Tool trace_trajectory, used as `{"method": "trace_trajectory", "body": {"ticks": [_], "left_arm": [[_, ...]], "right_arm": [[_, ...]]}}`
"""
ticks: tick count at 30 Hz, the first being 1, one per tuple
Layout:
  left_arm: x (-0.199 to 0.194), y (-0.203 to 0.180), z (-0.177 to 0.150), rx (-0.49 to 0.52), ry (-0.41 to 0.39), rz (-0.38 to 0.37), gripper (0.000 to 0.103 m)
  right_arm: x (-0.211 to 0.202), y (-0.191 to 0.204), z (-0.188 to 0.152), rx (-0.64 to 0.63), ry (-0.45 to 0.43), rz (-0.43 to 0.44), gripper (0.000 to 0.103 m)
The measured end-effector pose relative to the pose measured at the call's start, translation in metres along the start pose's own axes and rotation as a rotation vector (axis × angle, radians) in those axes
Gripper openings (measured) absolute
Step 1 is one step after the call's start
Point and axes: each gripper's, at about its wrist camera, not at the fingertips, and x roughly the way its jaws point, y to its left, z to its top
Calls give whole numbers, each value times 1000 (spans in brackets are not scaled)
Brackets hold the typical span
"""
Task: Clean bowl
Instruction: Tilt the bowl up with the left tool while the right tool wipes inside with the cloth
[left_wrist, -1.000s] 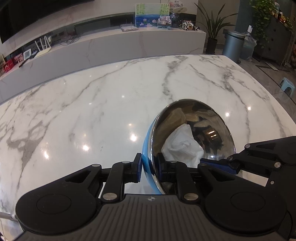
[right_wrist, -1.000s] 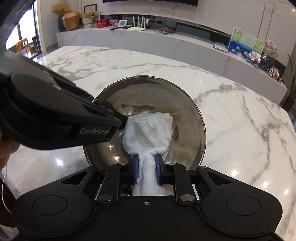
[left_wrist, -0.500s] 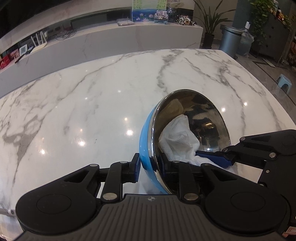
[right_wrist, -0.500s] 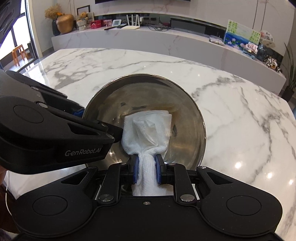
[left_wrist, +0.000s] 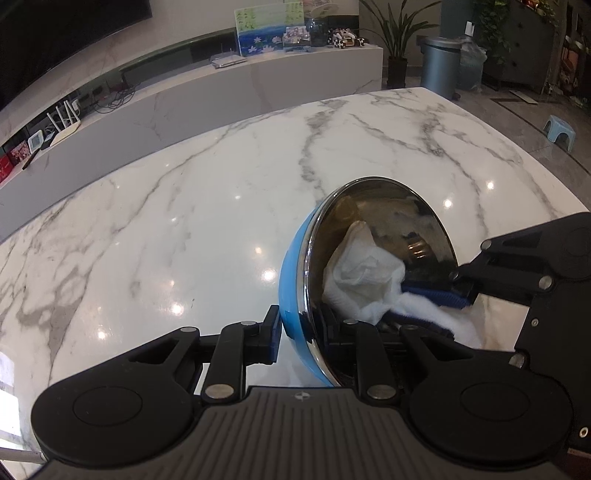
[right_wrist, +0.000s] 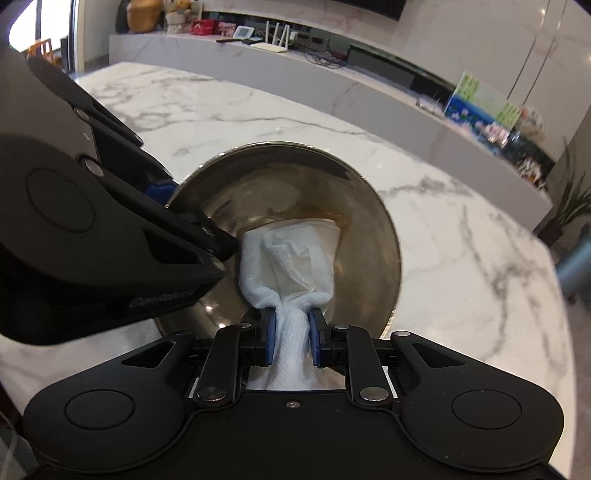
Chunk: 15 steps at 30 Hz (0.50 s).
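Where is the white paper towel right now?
The paper towel is inside the shiny bowl, pinched at its near end by the right tongs. The left tongs hold the bowl's rim, tilted above the marble table.

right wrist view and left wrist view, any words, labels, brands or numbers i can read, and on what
No text reads clearly in either view.
Raised lettering on the side of the black left gripper, right wrist view: blurred, unreadable.
Green panels on the blue flower picture board on the back counter: writing too small.
Red boxes on the back counter: white mark, unreadable.
Small white display beside them: too small.
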Motion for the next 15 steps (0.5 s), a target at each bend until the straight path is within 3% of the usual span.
{"method": "trace_trajectory", "body": {"ticks": [9, 15], "left_arm": [[1, 6, 1, -50, 6, -34, 19], [5, 10, -4, -107, 52, -96, 22]], "right_arm": [[3, -16, 1, 131, 23, 74, 16], [8, -28, 0, 251, 50, 140, 16]]}}
